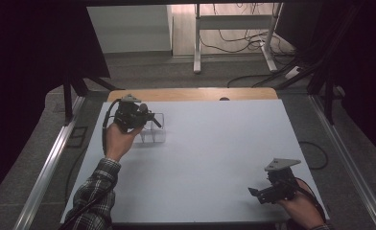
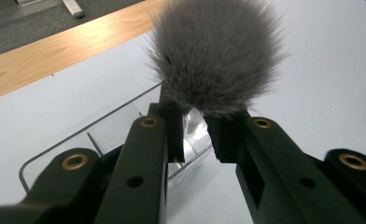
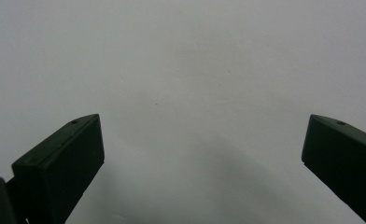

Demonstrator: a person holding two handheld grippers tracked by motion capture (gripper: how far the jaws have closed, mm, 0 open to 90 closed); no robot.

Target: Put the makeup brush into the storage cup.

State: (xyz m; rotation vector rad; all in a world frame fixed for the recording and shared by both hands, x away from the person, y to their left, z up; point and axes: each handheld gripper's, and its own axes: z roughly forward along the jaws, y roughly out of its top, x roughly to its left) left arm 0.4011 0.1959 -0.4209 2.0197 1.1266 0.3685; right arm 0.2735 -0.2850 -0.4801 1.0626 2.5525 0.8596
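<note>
My left gripper hovers at the table's far left, shut on the base of a fluffy grey ball that sticks out beyond the jaws. Directly beneath it stands a clear plastic box with inner dividers; the ball is above the box, and I cannot tell whether they touch. My right gripper is low over the white table top at the near right, with its jaws wide open and nothing between them.
A wooden strip runs along the table's far edge. Metal rails flank the table on both sides. Beyond it are a white desk frame and loose cables on the floor.
</note>
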